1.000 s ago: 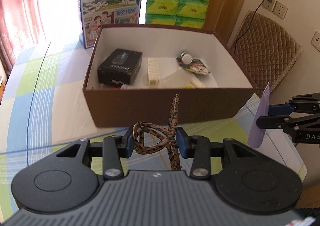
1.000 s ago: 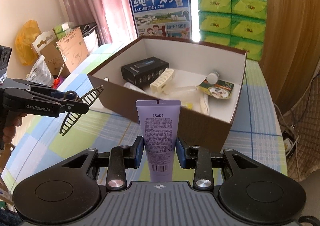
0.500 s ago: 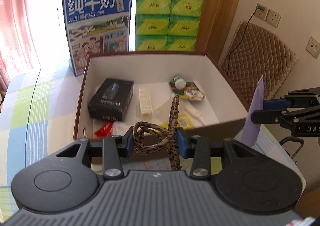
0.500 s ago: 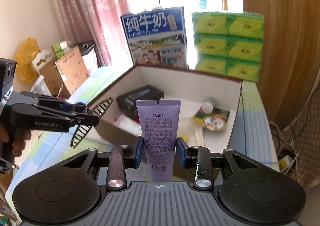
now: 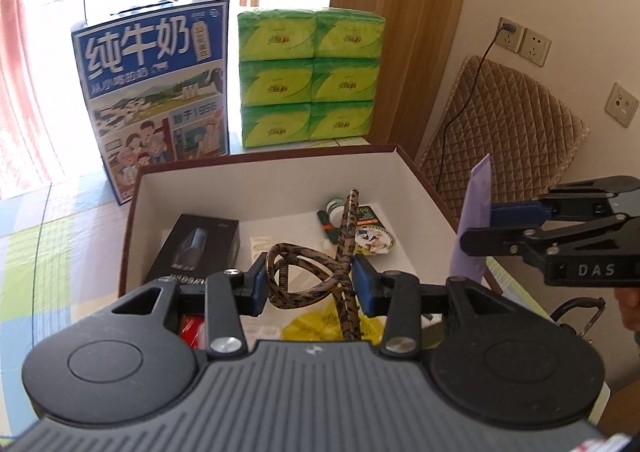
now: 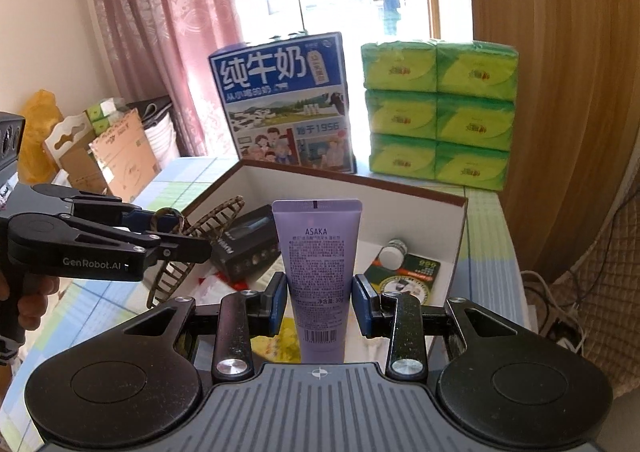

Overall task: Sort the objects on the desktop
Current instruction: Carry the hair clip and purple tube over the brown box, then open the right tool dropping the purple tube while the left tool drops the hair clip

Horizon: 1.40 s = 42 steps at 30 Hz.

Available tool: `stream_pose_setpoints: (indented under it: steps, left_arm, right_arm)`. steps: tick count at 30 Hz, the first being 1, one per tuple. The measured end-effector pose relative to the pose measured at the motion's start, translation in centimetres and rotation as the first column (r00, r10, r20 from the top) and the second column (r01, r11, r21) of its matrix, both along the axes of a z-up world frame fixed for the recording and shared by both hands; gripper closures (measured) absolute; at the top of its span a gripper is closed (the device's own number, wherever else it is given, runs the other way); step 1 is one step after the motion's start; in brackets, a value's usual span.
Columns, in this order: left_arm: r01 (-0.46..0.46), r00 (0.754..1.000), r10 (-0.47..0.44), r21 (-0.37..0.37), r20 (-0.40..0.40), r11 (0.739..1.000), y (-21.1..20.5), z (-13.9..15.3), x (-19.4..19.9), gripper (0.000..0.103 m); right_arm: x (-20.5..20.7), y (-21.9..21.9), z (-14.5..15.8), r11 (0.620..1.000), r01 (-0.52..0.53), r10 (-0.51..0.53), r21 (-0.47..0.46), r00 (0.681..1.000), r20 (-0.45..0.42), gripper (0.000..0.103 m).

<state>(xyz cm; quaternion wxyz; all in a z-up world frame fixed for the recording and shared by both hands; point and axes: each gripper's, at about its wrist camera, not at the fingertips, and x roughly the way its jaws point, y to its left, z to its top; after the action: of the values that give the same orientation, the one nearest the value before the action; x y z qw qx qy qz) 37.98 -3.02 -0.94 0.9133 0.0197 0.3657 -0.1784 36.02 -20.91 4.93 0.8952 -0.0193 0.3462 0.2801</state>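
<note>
L gripper (image 5: 311, 281) clamped tight on leopard-print hair claw (image 5: 316, 272), held above the near-left part of the brown box (image 5: 256, 162). R gripper (image 6: 319, 302) squeezed on upright purple ASAKA tube (image 6: 318, 264), over box's near-right side. Inside box: black carton (image 5: 196, 246) left, small white-capped jar (image 6: 394, 252) right. Milk carton (image 5: 156, 92) & green tissue packs (image 5: 310, 78) behind box.

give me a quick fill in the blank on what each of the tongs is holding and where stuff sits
1. The left tongs are shut on a leopard-print ____.
2. The right tongs grip a tube coloured ____.
3. The black box lies inside the open ____ box.
4. Behind that box, beside the milk carton, stand green ____ packs.

Missing words: hair claw; purple; brown; tissue
</note>
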Motion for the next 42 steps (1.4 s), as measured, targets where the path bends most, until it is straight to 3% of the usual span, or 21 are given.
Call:
stream_pose_setpoints:
  steps: [8, 20, 32, 39, 42]
  left_arm:
    - [0.027, 0.999, -0.027, 0.002, -0.026, 1.0, -1.6, -1.1, 2.7, 0.066]
    - [0.041, 0.993, -0.041, 0.001, -0.11, 0.999, -2.7, -4.4, 6.1, 0.066]
    - [0.011, 0.984, -0.012, -0.007, -0.177, 1.0, -2.5, -7.2, 7.8, 0.066]
    - [0.004, 0.98, -0.004, 0.003, -0.197, 1.0, -2.3, -8.0, 8.3, 0.066]
    - [-0.003, 0.979, 0.003, 0.0, -0.205, 1.0, -2.1, -8.2, 8.4, 0.066]
  right_arm:
    - [3.0, -0.4, -1.5, 1.0, 0.016, -0.016, -0.011, 0.998, -0.053, 0.071]
    - [6.9, 0.4, -6.0, 0.987, -0.028, 0.002, -0.156, 0.987, -0.161, 0.071]
    - [9.0, 3.2, -9.7, 0.903, -0.09, 0.02, -0.42, 0.985, -0.169, 0.071]
    - [10.2, 4.3, -10.5, 0.857, -0.087, 0.022, -0.508, 0.991, -0.132, 0.071]
    - [10.9, 4.2, -10.2, 0.863, -0.088, 0.024, -0.497, 0.991, -0.135, 0.067]
